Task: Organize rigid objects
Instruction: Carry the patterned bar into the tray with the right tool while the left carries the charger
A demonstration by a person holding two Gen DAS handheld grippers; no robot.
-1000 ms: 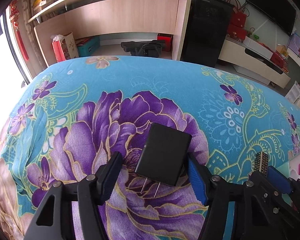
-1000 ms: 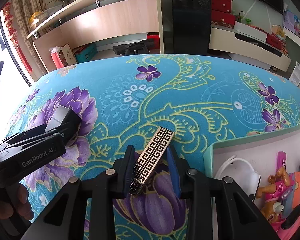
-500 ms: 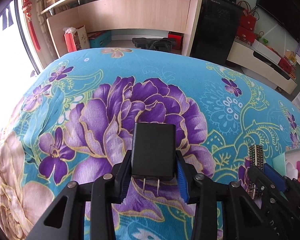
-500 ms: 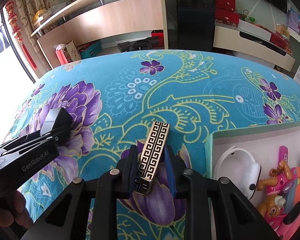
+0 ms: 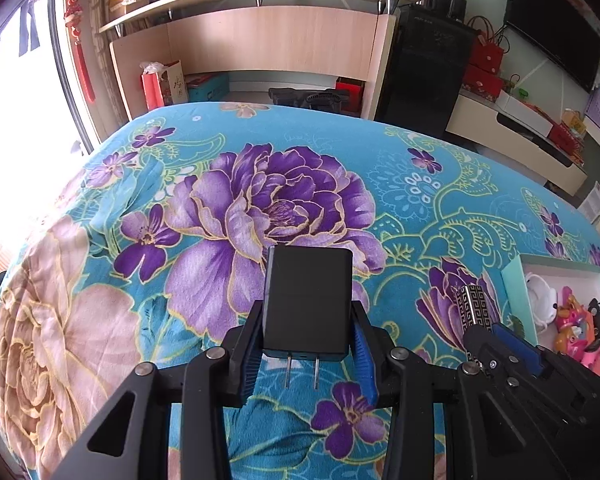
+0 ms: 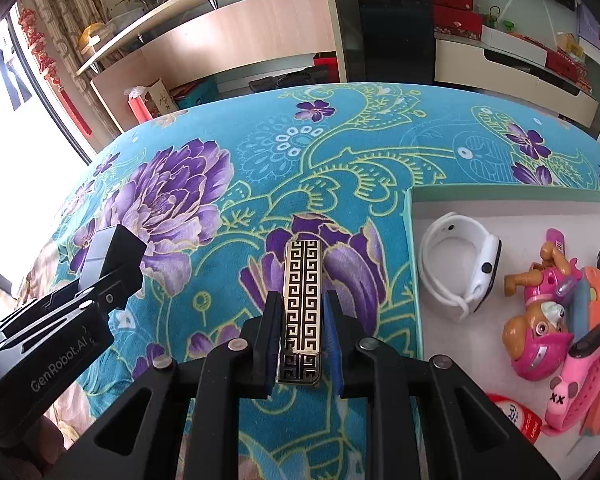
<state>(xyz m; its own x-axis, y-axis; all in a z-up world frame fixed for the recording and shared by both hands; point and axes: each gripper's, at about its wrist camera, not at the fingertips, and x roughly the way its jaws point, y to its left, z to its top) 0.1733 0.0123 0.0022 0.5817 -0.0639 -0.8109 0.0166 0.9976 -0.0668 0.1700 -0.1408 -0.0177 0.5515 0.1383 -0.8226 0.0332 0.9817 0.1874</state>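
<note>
A floral blanket (image 5: 260, 200) in teal and purple covers the surface, and at its right edge lies a shallow white tray (image 6: 412, 248) with a green rim holding a white smartwatch (image 6: 460, 264), a pink toy dog (image 6: 540, 320) and other small toys. The left gripper (image 5: 307, 332) has its fingers clenched on a black wall charger (image 5: 307, 300) (prongs pointing back toward the camera), lifted above the blanket. The right gripper (image 6: 302, 320) has just closed its fingers onto a gold-and-black key-patterned lighter (image 6: 302, 292), held just left of the tray.
</note>
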